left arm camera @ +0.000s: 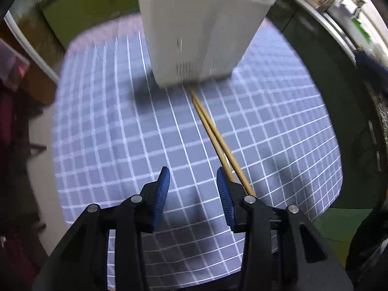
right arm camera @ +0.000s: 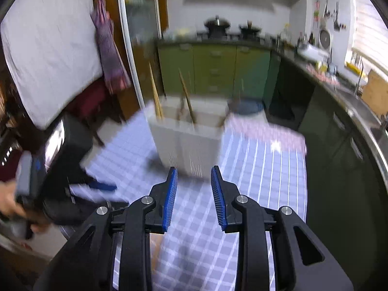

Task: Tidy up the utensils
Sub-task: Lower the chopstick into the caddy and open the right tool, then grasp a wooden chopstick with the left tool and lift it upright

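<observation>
Chopsticks (left arm camera: 219,143) on checked tablecloth (left arm camera: 121,133), seemingly a kitchen; both tongs (left arm camera: 193,173) (right arm camera: 194,172) released.

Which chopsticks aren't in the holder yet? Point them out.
The pair of chopsticks lying flat on the checked tablecloth, running from the white holder toward the left gripper. The others stand upright inside the holder.

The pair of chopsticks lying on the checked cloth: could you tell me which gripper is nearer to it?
Left. The left gripper is open beside the chopsticks, which pass under its right finger. The right gripper, also open, faces the white holder; its view shows no loose chopsticks.
</observation>
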The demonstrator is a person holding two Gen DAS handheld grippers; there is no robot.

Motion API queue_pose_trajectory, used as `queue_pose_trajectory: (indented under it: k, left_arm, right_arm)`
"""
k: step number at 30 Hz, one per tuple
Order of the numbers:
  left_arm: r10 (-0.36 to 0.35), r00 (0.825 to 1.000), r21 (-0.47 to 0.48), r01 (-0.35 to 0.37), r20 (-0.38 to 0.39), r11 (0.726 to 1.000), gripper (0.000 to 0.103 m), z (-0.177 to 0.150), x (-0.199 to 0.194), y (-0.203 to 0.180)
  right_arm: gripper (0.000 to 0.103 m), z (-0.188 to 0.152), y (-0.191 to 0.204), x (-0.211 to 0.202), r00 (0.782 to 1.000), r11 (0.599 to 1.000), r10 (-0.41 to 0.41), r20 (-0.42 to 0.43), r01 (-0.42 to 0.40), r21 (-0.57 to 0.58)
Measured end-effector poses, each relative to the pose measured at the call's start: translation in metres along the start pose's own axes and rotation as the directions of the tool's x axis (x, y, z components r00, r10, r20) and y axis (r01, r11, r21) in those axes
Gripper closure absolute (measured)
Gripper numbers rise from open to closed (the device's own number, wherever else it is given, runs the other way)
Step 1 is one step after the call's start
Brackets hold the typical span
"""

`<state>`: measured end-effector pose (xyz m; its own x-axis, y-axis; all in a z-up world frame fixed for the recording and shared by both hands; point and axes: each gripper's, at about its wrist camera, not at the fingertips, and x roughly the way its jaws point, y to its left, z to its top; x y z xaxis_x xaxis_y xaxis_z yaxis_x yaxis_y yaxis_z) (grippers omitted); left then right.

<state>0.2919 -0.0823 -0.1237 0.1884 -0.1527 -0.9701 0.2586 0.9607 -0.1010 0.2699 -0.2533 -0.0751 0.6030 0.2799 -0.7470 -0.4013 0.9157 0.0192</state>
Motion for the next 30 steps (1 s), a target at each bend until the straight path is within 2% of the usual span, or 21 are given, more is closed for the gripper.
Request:
queue_pose_trajectory:
  k: [3, 9, 15, 21, 30]
  left_arm:
    - [-0.015, 0.997, -0.049, 0.011, -0.07, 0.999, 0.064, 0.005, 0.025, -0.003]
    - [-0.014, 0.994, -0.146, -0.002, -0.112, 0.989, 0.064, 0.018, 0.05, -0.003]
    - [0.011, 0.992, -0.19, -0.035, -0.124, 0.981, 0.065, 0.027, 0.061, -0.011]
    - [0.077, 0.986, -0.184, -0.104, -0.147, 0.977, 0.068, 0.035, 0.075, -0.024]
    - [0.095, 0.982, -0.166, -0.121, -0.162, 0.979, 0.069, 0.049, 0.089, -0.04]
  right_arm:
    - [0.075, -0.032, -0.017, 0.027, 0.997, 0.999, -0.004, -0.08, 0.007, 0.039]
    - [0.075, -0.072, -0.054, 0.047, 0.991, 0.992, 0.011, -0.137, 0.006, 0.124]
    - [0.073, -0.08, -0.072, 0.049, 0.989, 0.986, 0.026, -0.146, -0.002, 0.165]
    - [0.073, -0.083, -0.071, 0.05, 0.988, 0.985, 0.056, -0.146, -0.031, 0.171]
    - [0.071, -0.085, -0.069, 0.052, 0.987, 0.985, 0.062, -0.147, -0.037, 0.168]
